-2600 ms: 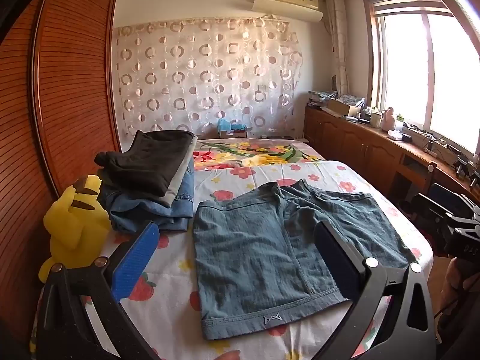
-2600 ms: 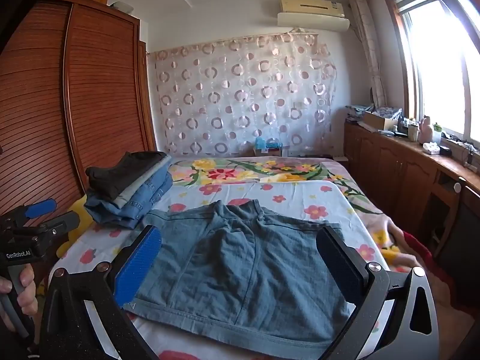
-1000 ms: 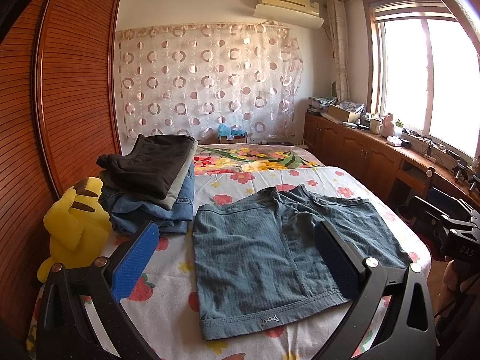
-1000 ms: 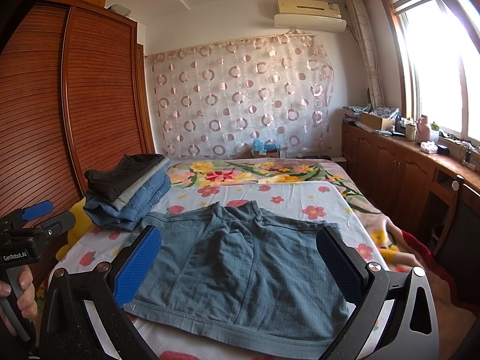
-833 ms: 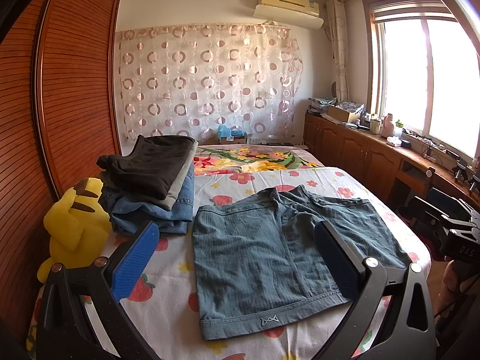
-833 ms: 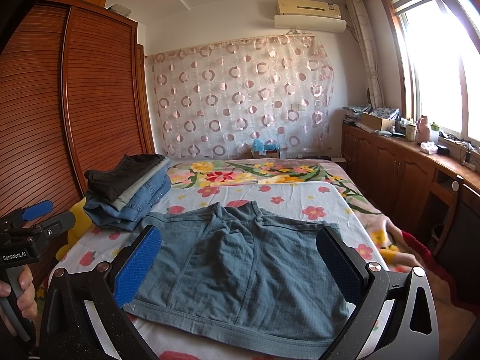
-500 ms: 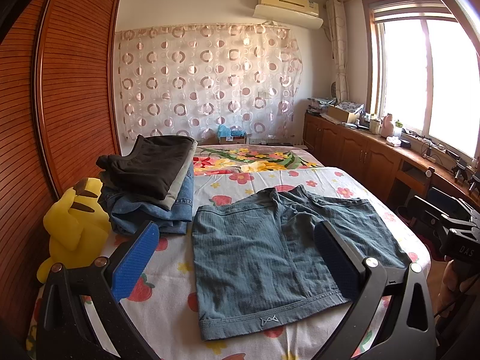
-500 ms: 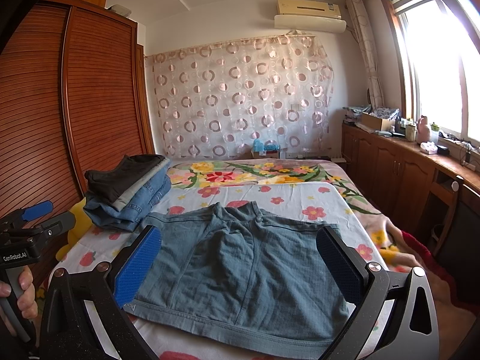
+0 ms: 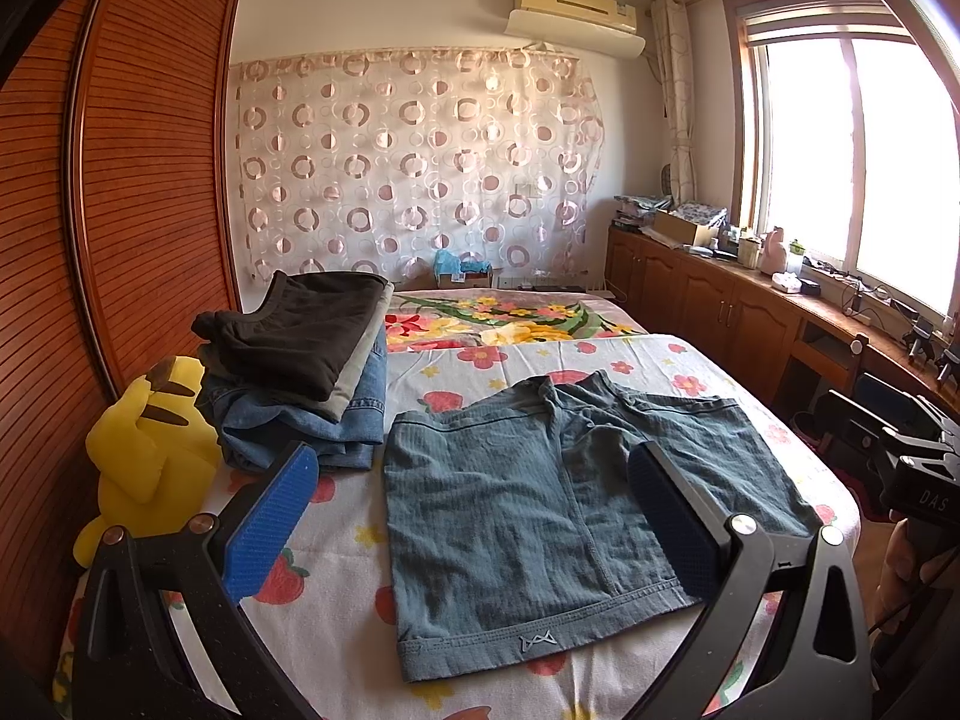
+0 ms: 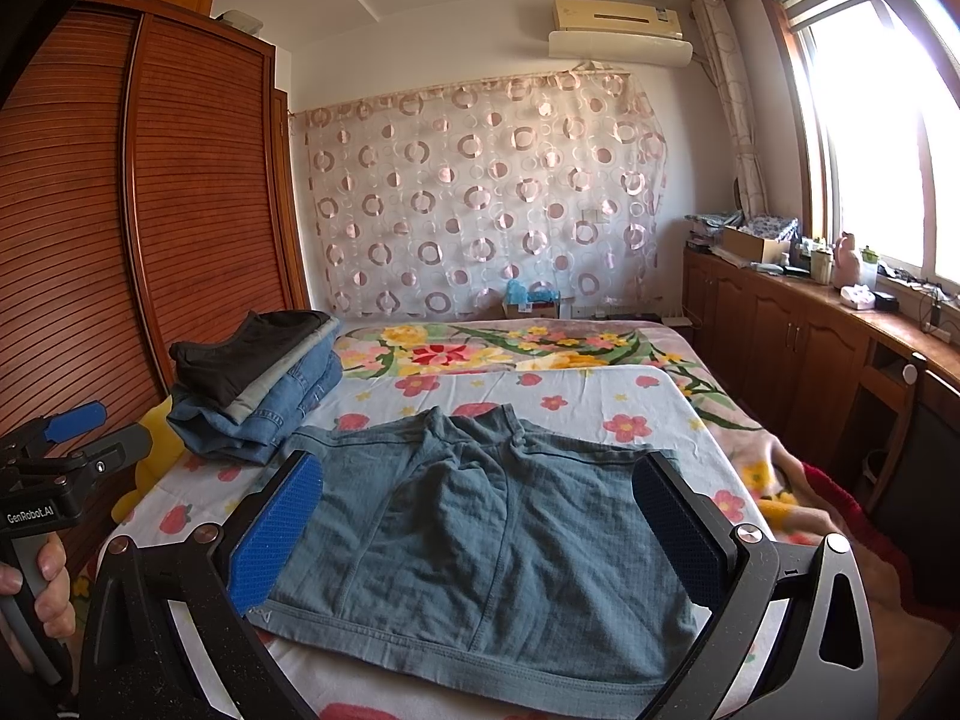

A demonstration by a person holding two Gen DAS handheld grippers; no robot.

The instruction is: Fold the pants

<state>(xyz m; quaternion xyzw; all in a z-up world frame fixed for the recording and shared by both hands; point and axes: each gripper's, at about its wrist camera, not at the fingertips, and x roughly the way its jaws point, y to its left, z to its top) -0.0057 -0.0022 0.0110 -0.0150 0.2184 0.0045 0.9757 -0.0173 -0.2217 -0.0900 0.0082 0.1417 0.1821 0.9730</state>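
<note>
A pair of grey-blue shorts (image 9: 558,510) lies spread flat on the flowered bed sheet (image 9: 336,618), waistband nearest me. It also shows in the right wrist view (image 10: 480,540). My left gripper (image 9: 474,480) is open and empty, held above the near edge of the bed over the shorts' left half. My right gripper (image 10: 474,486) is open and empty, held above the shorts' waistband. The left gripper's body shows at the left edge of the right wrist view (image 10: 54,480), and the right gripper's body at the right edge of the left wrist view (image 9: 912,468).
A stack of folded pants (image 9: 300,372) sits on the bed's left side beside a yellow plush toy (image 9: 144,450). A wooden wardrobe (image 9: 120,210) runs along the left. Wooden cabinets (image 9: 720,312) with clutter stand under the window on the right.
Both grippers have tilted slightly upward since the earliest frames. Nothing else has moved and the shorts lie as before.
</note>
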